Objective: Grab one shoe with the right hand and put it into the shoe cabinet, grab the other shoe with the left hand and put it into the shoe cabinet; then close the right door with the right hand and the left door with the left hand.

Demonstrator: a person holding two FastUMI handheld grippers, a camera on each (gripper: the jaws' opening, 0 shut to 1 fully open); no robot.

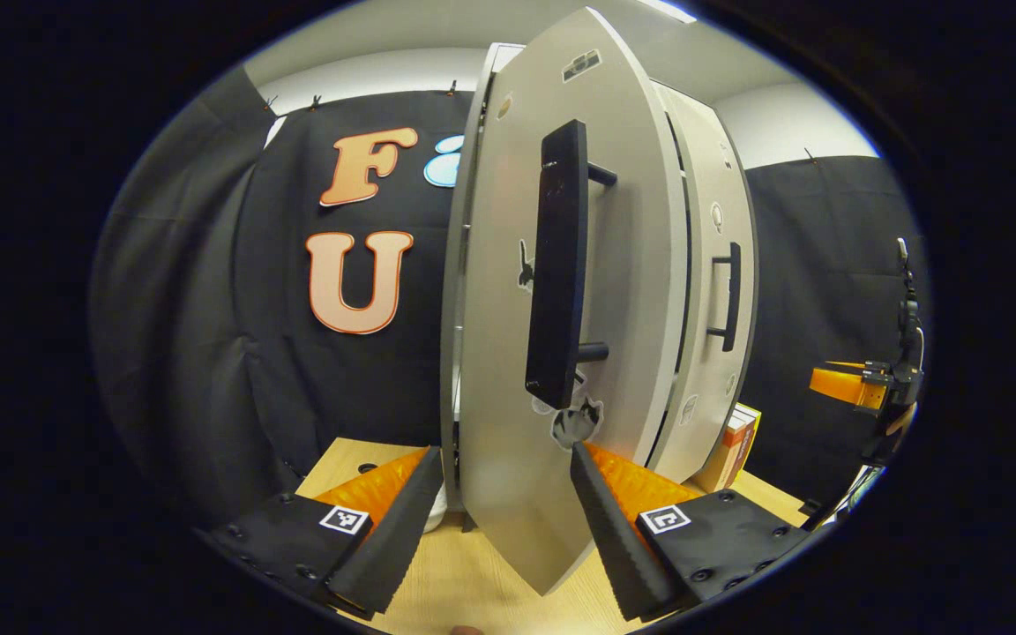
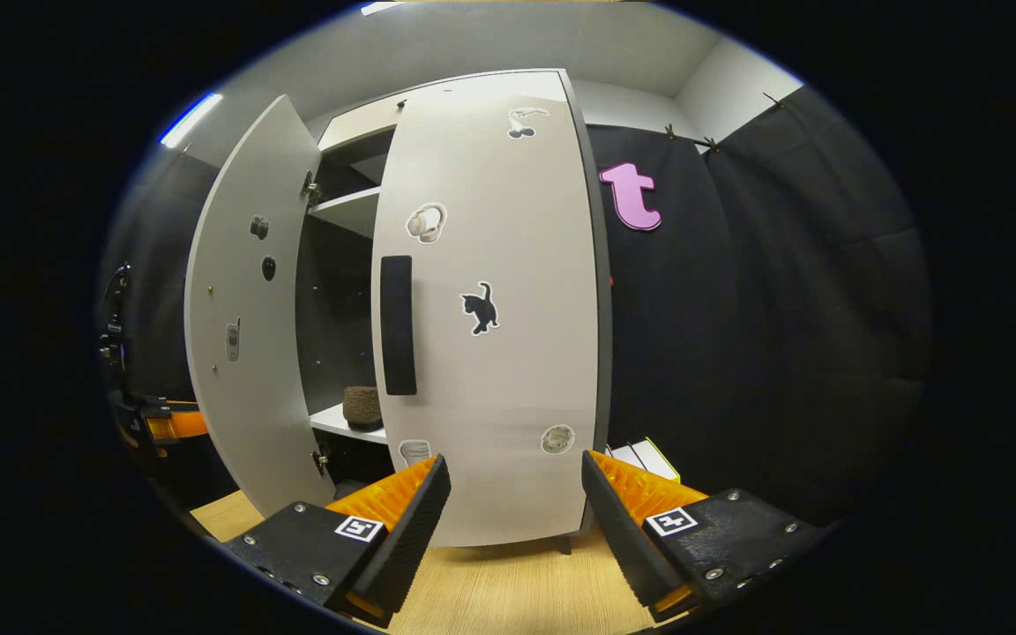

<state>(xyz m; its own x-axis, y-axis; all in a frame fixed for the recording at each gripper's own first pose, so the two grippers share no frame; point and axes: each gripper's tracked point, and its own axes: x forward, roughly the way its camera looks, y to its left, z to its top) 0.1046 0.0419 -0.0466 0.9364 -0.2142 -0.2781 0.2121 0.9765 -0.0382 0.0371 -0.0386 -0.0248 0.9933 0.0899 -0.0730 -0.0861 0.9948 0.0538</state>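
In the left gripper view the grey left door (image 1: 508,370) of the shoe cabinet stands ajar, nearly edge-on and very close, with its long black handle (image 1: 556,265) facing me. My left gripper (image 1: 505,454) is open, and the door's lower part stands between its fingers, apart from both. Behind it is the right door (image 1: 711,265). In the right gripper view the right door (image 2: 508,370) looks shut or nearly so, and the left door (image 2: 243,335) swings open. A dark shoe (image 2: 362,406) sits on a shelf inside. My right gripper (image 2: 515,460) is open in front of the right door.
The cabinet stands on a light wooden table (image 2: 508,591). A box with an orange side (image 1: 737,445) leans beside the cabinet's right side, seen as a white box (image 2: 645,459) in the right gripper view. The other gripper (image 1: 878,388) hovers far right; black cloth walls surround.
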